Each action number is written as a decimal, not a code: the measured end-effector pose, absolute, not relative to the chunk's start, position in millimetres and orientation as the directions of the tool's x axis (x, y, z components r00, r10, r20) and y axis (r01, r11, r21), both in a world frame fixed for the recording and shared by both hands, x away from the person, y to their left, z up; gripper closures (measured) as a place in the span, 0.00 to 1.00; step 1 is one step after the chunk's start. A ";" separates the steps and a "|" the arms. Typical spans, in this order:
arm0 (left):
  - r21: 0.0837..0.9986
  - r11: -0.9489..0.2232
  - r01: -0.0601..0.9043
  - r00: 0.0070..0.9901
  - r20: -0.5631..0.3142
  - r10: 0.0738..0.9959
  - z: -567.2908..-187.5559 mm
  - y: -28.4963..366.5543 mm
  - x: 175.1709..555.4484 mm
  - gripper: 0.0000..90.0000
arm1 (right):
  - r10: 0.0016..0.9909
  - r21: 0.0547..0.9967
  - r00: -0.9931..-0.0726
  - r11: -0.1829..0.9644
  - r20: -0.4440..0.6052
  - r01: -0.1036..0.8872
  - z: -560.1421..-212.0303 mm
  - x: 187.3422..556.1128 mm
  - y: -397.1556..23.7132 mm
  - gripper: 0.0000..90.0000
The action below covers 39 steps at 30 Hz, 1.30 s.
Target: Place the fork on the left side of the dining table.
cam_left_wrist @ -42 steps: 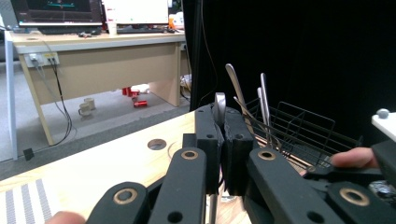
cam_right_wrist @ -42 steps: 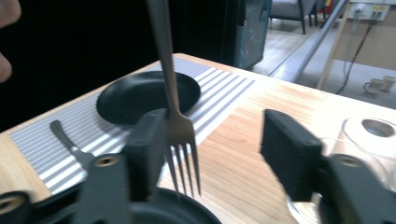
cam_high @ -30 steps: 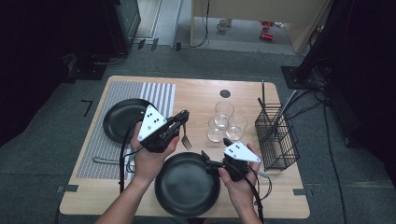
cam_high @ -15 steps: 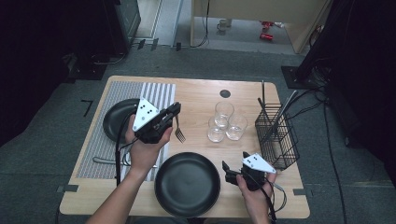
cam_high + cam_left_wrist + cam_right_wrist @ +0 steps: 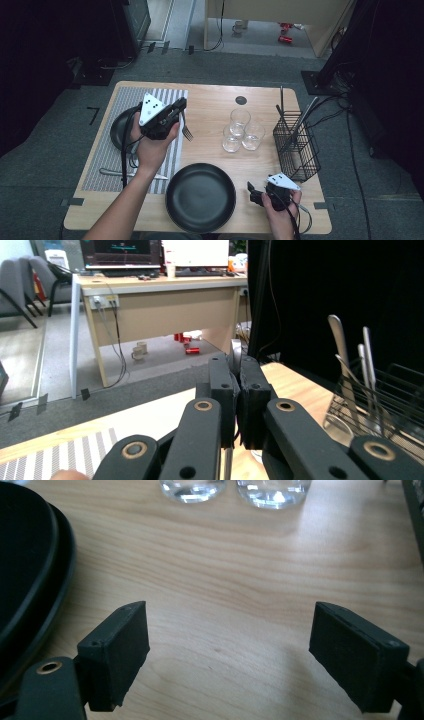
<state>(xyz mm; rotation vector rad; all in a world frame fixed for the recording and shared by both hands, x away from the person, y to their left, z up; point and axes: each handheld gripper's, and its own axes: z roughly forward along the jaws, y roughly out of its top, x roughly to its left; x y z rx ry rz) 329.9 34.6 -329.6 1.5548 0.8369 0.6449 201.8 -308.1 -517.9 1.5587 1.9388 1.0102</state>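
The left gripper (image 5: 176, 114) is up over the striped mat (image 5: 102, 160), and its jaws pinch a fork (image 5: 186, 131) — the prongs hang down toward the near side. The right gripper (image 5: 256, 192) sits low at the near right of the table (image 5: 210, 107), jaws wide with nothing in them — just beside a black plate (image 5: 201, 196). Three glasses (image 5: 242, 131) stand farther off.

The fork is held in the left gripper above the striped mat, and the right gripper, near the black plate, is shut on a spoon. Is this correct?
Not entirely. The left gripper does hold the fork above the striped mat, but the right gripper beside the black plate holds no spoon: the right gripper view shows its jaws wide apart with only bare wooden table between them.
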 end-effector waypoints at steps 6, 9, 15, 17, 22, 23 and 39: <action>0.988 -0.009 0.155 0.553 -0.079 0.829 -329.5 40.8 351.1 0.98 | 0.964 0.741 -0.258 0.125 0.068 0.660 -524.3 205.5 -308.1 0.17; 0.986 0.015 0.168 0.529 -0.103 0.842 -329.3 44.9 362.9 0.98 | 0.963 0.738 -0.263 0.139 0.054 0.660 -524.6 206.0 -306.7 0.16; 0.987 0.033 0.156 0.487 -0.106 0.867 -328.7 47.6 387.8 0.98 | 0.963 0.732 -0.268 0.161 0.031 0.662 -525.0 205.9 -302.6 0.14; 0.987 0.029 0.155 0.479 -0.101 0.872 -328.0 48.2 396.0 0.98 | 0.962 0.731 -0.273 0.166 0.029 0.662 -525.2 206.1 -302.4 0.12; 0.985 0.068 0.160 0.452 -0.135 0.882 -330.3 55.0 417.1 0.98 | 0.961 0.730 -0.274 0.167 0.029 0.662 -525.2 206.2 -302.4 0.12; 0.984 0.080 0.162 0.452 -0.146 0.880 -331.9 56.6 421.6 0.98 | 0.961 0.731 -0.275 0.168 0.028 0.662 -525.2 206.1 -302.4 0.12; 0.976 0.149 0.160 0.395 -0.202 0.896 -359.4 58.0 470.4 0.98 | 0.962 0.731 -0.273 0.165 0.029 0.662 -525.2 206.1 -302.3 0.12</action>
